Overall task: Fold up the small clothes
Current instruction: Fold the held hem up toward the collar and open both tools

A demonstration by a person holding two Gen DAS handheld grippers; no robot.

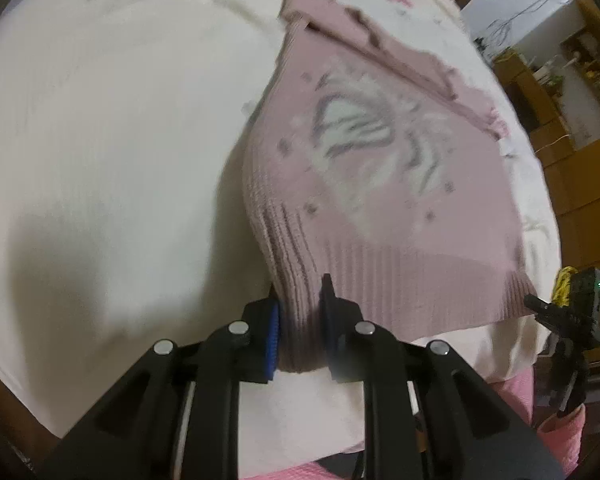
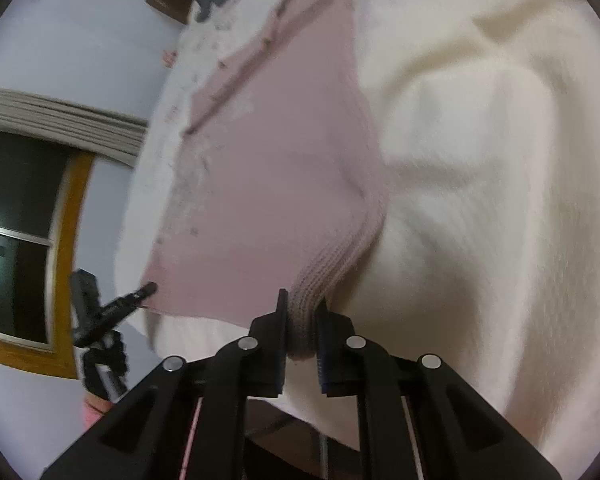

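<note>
It was a bedroom in a home — the work surface was a bed [image 1: 100, 140] spread with a cream textured blanket [image 2: 480, 200], a patterned sheet showing at its edges. Wooden cabinets [image 1: 572, 168] with cluttered shelves [image 1: 592, 68] stood to one side of the bed, loose cables trailing on the pale wall [image 1: 516, 16] above them. In the right wrist view, a dark window [image 2: 16, 236] in a yellow-painted frame sat under a strip of curtain [image 2: 60, 120] — plain household furnishings.
</note>
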